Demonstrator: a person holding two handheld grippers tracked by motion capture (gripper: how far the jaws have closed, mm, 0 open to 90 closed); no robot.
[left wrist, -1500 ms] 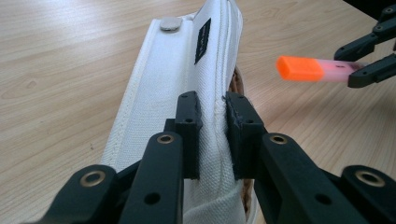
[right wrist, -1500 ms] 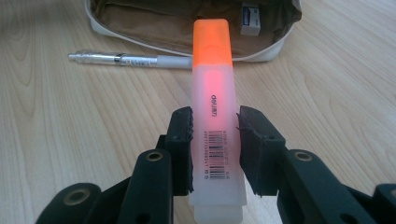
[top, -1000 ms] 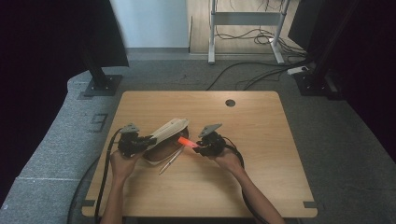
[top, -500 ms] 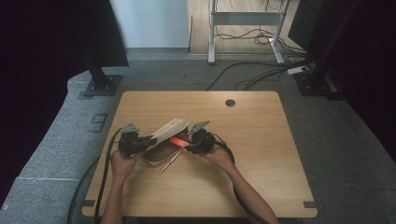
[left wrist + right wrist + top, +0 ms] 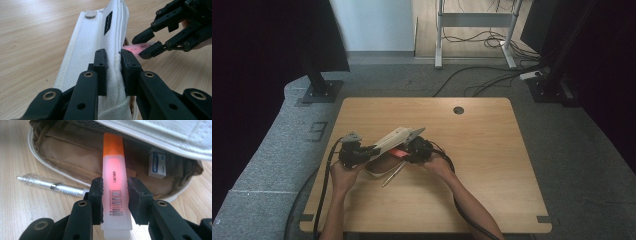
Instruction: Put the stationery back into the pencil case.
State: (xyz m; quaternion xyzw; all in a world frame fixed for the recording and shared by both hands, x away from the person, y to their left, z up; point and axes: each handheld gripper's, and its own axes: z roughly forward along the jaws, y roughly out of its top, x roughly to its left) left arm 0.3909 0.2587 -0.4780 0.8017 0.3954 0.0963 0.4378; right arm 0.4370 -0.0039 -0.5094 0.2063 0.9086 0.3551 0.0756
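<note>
Wooden table (image 5: 492, 150), pencil case (image 5: 100, 32) lying mid-left. Left gripper (image 5: 113, 67) is clamped on the case's white flap, lifting it so the mouth stays open. Right gripper (image 5: 115, 192) grips the highlighter (image 5: 113, 182), orange cap aimed into the opening for insertion.

The pencil case (image 5: 92, 47) is white canvas outside, with a small black label (image 5: 108, 23) and a grey round snap (image 5: 90, 14). Its lining (image 5: 75, 152) is tan brown, edged with white piping. The highlighter (image 5: 115, 192) has a translucent body glowing pink-red, an orange cap (image 5: 113, 143), dark lettering and a black barcode on a white patch. The eraser (image 5: 157, 164) inside the case wears a white sleeve printed in blue. The pen (image 5: 50, 185) on the desk (image 5: 492, 150) is clear with silver metal parts. The desk is light wood with a fine grain and one dark round hole (image 5: 458, 110). Both sets of tongs (image 5: 113, 72) (image 5: 115, 200) are matt black with brass-coloured rivets. The floor (image 5: 592, 150) is speckled grey carpet.
</note>
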